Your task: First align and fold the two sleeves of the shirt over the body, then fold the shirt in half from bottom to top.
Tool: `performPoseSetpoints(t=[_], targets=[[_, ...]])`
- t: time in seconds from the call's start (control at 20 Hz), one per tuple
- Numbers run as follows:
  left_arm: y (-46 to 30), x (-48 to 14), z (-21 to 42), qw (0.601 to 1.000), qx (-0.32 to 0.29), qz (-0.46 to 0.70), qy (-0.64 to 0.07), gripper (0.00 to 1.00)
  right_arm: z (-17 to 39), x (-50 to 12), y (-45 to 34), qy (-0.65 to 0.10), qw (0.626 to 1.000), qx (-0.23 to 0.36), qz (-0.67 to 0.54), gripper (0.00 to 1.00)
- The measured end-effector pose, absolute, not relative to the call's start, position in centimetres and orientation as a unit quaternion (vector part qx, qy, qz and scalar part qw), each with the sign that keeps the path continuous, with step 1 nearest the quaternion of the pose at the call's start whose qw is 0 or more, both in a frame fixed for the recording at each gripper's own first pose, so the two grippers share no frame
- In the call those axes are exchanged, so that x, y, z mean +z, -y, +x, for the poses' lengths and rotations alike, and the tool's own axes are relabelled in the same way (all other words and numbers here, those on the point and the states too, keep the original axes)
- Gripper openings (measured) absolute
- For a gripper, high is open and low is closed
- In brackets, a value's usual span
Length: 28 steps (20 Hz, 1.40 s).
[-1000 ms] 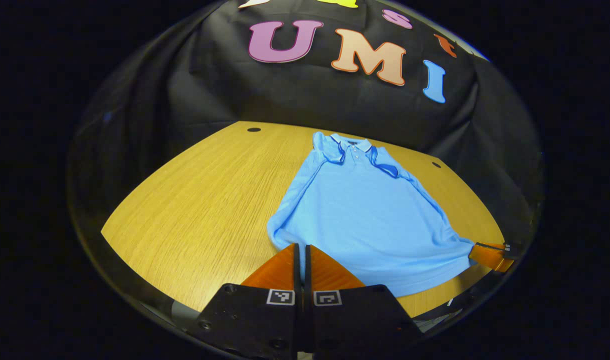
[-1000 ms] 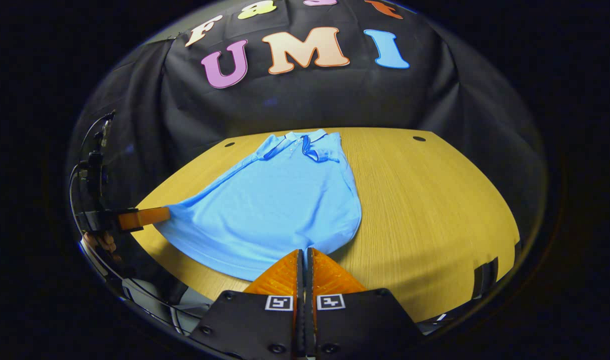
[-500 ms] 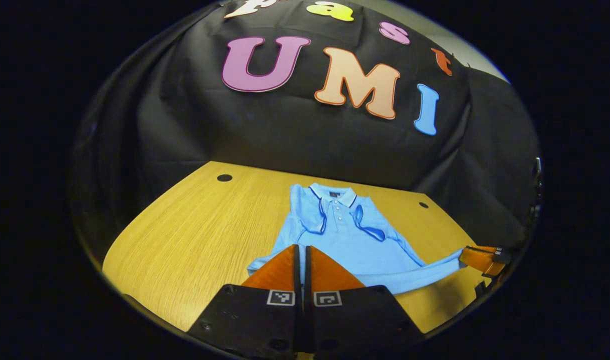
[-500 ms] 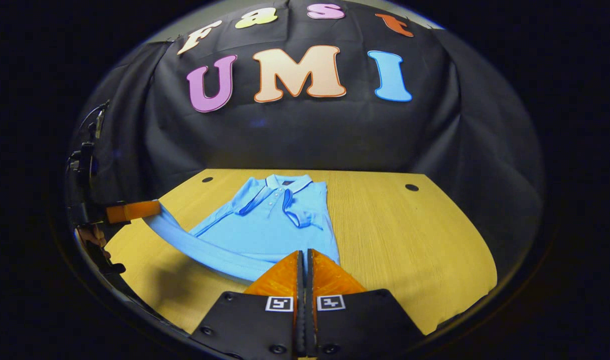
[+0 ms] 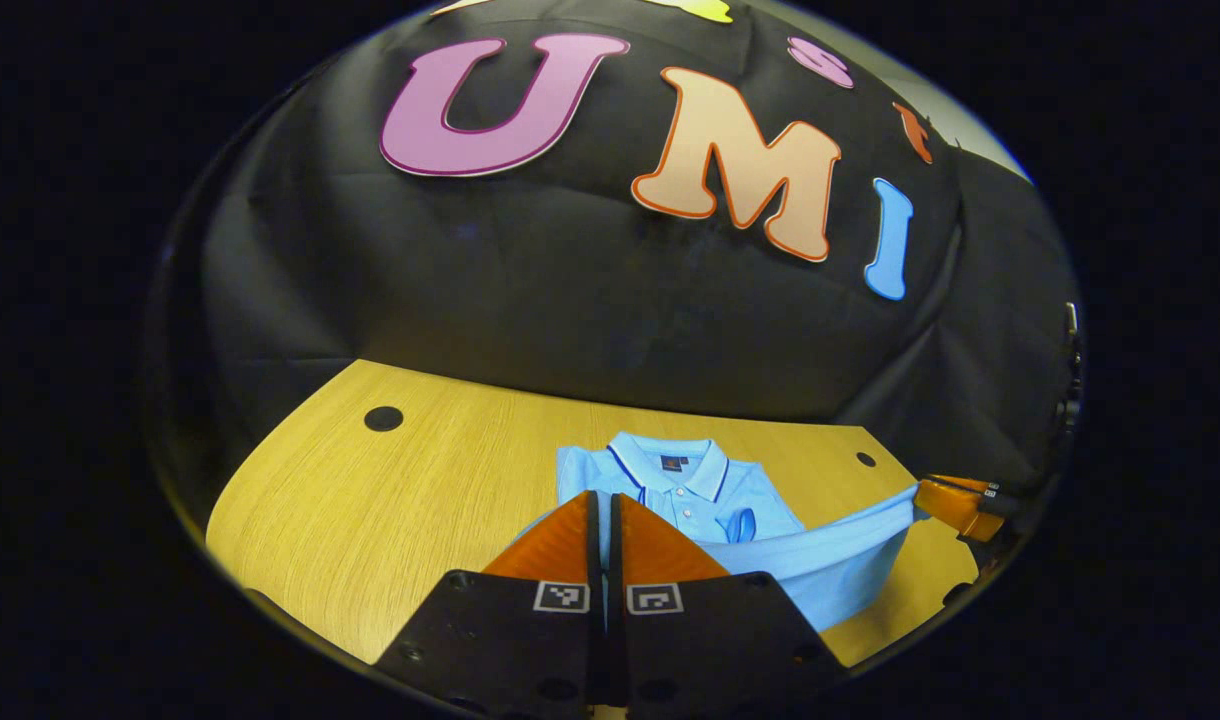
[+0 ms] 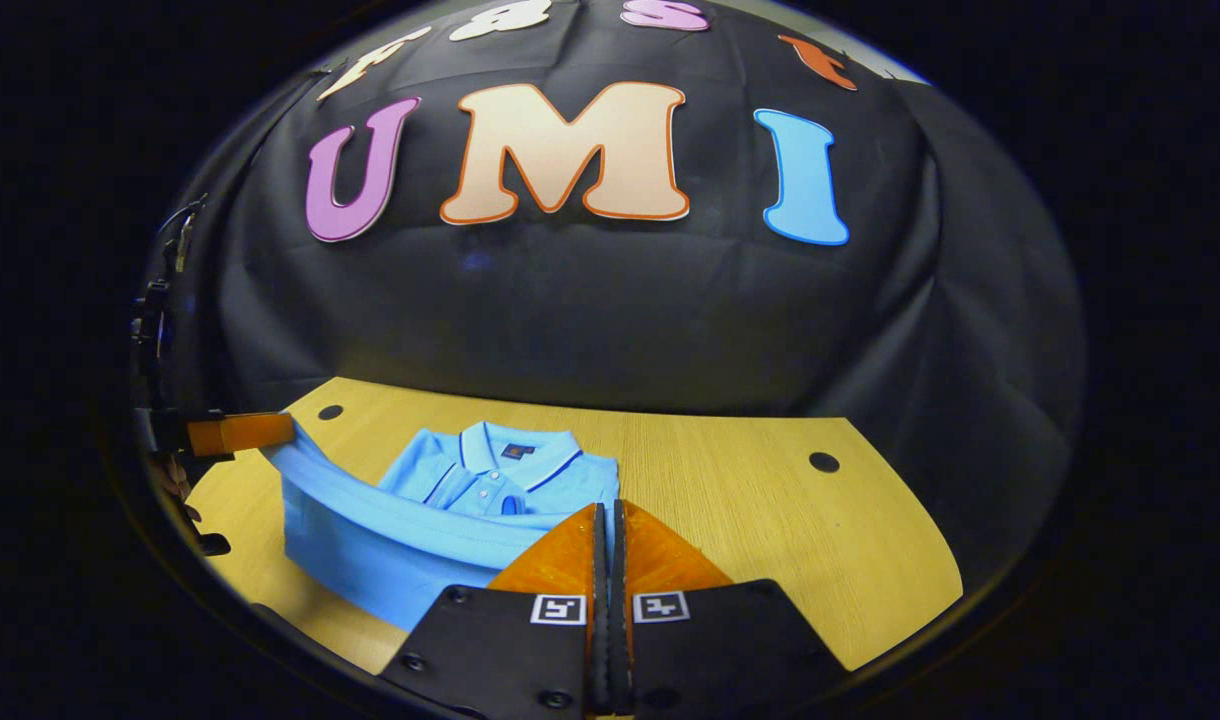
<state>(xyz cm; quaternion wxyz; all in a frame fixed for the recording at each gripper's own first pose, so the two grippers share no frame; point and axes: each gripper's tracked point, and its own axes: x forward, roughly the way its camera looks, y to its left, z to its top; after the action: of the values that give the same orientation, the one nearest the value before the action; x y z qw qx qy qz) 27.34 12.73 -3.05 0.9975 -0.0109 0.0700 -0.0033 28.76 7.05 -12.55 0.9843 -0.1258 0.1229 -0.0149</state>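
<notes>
Shirt hem lifted above table, left gripper and right gripper each clamped on a hem corner

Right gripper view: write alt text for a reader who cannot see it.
The right tongs, shut on the hem of a light blue polo shirt, lift it above a wooden table toward the collar. The left tongs hold the hem's other corner, with the fabric stretched between them.

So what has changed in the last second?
Both grippers, left and right, lifted the shirt's hem off the table and carried it toward the collar. Jaws stayed shut on the hem; sleeves stayed folded.
</notes>
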Motion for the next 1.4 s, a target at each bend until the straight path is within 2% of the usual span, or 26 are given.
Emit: performPoseSetpoints(t=[0.25,0.45,0.5,0.55,0.6,0.65,0.75,0.8,0.85,1.05,1.2,1.25,1.35,1.4], targets=[[-14.6,-4.1,35.0,0.996,0.004,-0.016,-0.085,0.0,36.8,-15.0,-6.7,-0.133,0.984,-0.035,-0.112,0.03],[-16.7,-7.0,39.1,0.993,0.021,0.012,-0.117,0.0,40.4,-18.6,-6.2,-0.155,0.982,-0.047,-0.094,0.03],[-17.1,-7.5,39.2,0.992,0.025,0.022,-0.124,0.01,41.0,-19.5,-6.0,-0.163,0.982,-0.051,-0.083,0.03],[-17.1,-8.0,39.4,0.991,0.02,0.026,-0.132,0.06,41.1,-20.2,-6.0,-0.173,0.981,-0.05,-0.07,0.07],[-16.9,-8.5,39.3,0.99,0.017,0.023,-0.139,0.14,40.9,-20.8,-6.2,-0.185,0.98,-0.045,-0.06,0.15],[-16.7,-8.5,39.0,0.99,0.013,0.014,-0.142,0.36,40.5,-21.2,-6.3,-0.193,0.979,-0.042,-0.057,0.34],[-17.4,-8.3,38.3,0.99,0.022,0.008,-0.139,0.78,39.6,-21.3,-6.7,-0.188,0.98,-0.04,-0.057,0.84],[-17.3,-7.8,37.5,0.991,0.021,0.007,-0.134,0.99,38.6,-21.1,-7.4,-0.187,0.981,-0.033,-0.048,0.94],[-17.4,-7.3,36.6,0.991,0.019,0.009,-0.131,0.98,37.6,-21.0,-8.1,-0.186,0.981,-0.027,-0.039,1.0],[-16.6,-5.7,30.7,0.992,0.011,0.007,-0.125,0.96,31.9,-19.4,-9.8,-0.173,0.984,-0.011,-0.035,0.96],[-16.1,-5.7,25.2,0.992,0.02,-0.002,-0.128,0.96,27.1,-18.2,-10.6,-0.17,0.985,0.004,-0.036,0.99],[-15.9,-5.6,23.3,0.991,0.027,-0.01,-0.129,0.96,25.5,-17.9,-10.7,-0.172,0.985,0.01,-0.032,0.96],[-15.3,-5.9,19.5,0.99,0.038,-0.031,-0.13,0.96,22.5,-17.6,-10.7,-0.178,0.984,0.017,-0.02,0.99],[-15.0,-6.3,17.9,0.989,0.04,-0.04,-0.134,0.96,21.0,-17.7,-10.5,-0.185,0.982,0.02,-0.017,0.96]])
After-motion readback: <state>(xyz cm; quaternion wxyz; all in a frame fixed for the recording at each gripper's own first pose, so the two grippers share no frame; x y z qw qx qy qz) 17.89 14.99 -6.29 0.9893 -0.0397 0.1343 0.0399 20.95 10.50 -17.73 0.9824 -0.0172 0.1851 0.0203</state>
